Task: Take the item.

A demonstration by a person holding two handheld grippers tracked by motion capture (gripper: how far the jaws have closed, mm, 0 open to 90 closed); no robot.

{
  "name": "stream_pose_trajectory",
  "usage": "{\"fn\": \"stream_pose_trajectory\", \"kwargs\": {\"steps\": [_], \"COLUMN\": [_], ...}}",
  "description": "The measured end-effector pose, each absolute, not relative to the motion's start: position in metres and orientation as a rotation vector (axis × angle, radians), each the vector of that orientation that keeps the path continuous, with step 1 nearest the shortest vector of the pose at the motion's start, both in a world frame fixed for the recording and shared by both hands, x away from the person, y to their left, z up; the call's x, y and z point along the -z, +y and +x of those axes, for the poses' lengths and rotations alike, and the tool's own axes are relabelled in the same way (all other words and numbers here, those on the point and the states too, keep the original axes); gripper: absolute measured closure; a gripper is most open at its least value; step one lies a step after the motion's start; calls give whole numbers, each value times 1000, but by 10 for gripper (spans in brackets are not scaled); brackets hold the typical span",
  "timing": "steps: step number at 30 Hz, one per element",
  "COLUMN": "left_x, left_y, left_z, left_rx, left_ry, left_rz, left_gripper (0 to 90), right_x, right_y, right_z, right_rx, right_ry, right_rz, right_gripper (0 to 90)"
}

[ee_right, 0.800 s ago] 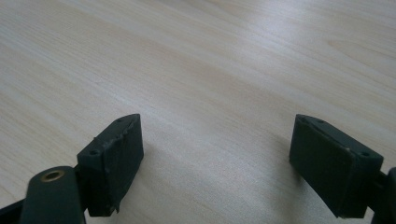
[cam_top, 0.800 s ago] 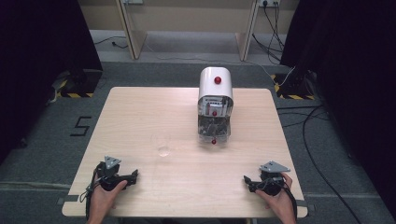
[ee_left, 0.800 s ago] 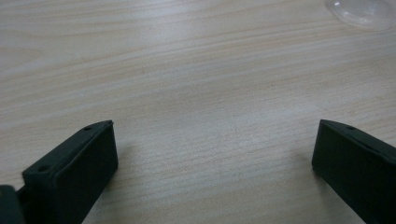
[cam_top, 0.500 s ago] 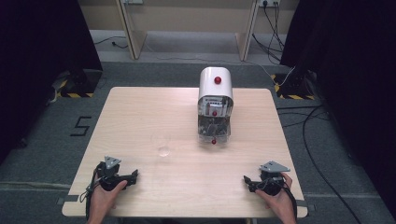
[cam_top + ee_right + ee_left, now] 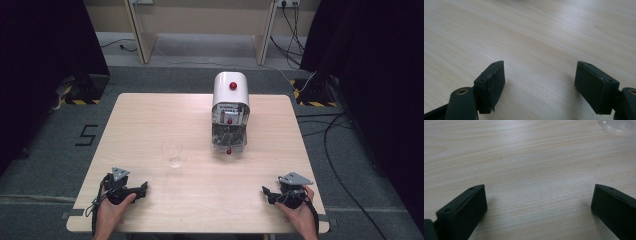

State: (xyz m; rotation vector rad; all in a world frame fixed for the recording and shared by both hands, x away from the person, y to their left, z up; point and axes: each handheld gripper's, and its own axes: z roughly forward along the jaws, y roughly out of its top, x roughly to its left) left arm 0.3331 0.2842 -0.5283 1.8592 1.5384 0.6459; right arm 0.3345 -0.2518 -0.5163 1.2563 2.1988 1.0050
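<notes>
clear cup ahead of the left gripper, both grippers wide open and empty

a small clear cup [image 5: 175,155] stands on the light wooden table [image 5: 150,120], ahead of the left gripper [image 5: 142,187] and a little toward the table's middle, well apart from its jaws. in the left gripper view the cup's rim [image 5: 617,125] shows at the top right corner, far past the jaw tips. beyond the cup, farther from both grippers, stands a white dispenser [image 5: 230,107] with a red knob on top and a small red tap at its foot.

the left gripper rests at the near edge, jaws spread wide with bare wood between them, holding nothing. the right gripper [image 5: 264,190] sits at the opposite near corner, its jaws likewise wide apart and empty. a hand [image 5: 112,212] grips the left gripper, and another hand [image 5: 300,215] the right one.
</notes>
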Motion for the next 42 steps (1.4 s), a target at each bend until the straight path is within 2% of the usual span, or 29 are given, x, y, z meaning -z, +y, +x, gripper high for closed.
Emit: {"fn": "stream_pose_trajectory", "kwargs": {"steps": [42], "left_x": [528], "left_y": [284], "left_z": [333], "left_rx": [-646], "left_ry": [1538], "left_rz": [1859], "left_gripper": [0], "right_x": [463], "right_y": [-221], "right_z": [363], "right_rx": [-1235], "right_ry": [2097], "right_rz": [1050], "right_gripper": [428]}}
